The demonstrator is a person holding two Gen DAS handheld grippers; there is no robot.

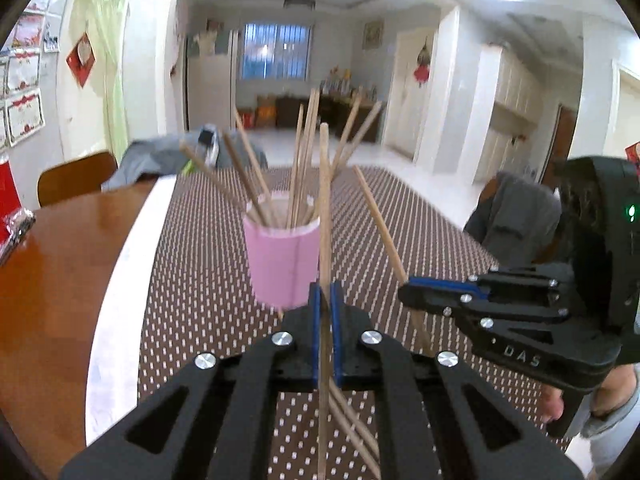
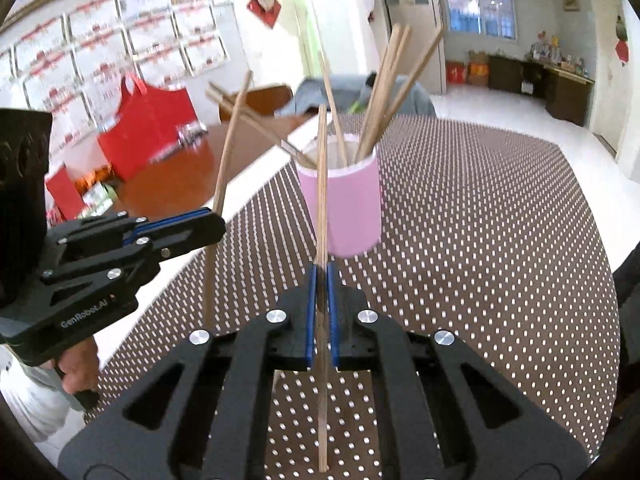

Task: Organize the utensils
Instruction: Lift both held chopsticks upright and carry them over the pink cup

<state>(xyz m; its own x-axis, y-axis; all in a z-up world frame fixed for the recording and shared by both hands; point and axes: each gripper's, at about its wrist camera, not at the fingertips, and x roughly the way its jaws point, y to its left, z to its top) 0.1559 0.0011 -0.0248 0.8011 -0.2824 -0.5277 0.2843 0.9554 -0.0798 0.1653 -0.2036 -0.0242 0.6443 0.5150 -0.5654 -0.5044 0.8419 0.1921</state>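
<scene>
Left wrist view: one chopstick is pinched upright by the closed left gripper, another by the right gripper, just short of the pink cup mid-tabletop, so tips should probably be lifted over the rim first.

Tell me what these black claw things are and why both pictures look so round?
They are tongs that a person holds, one in each hand. Each carries a small round-lens camera looking along its fingers, so you get one picture per hand.

The left tongs pinch one thin wooden chopstick. The right tongs pinch another thin wooden chopstick. Ahead stands a pink cylindrical cup already holding more chopsticks, on a brown tablecloth with white dots. Each picture also shows the other tongs from the side.
</scene>
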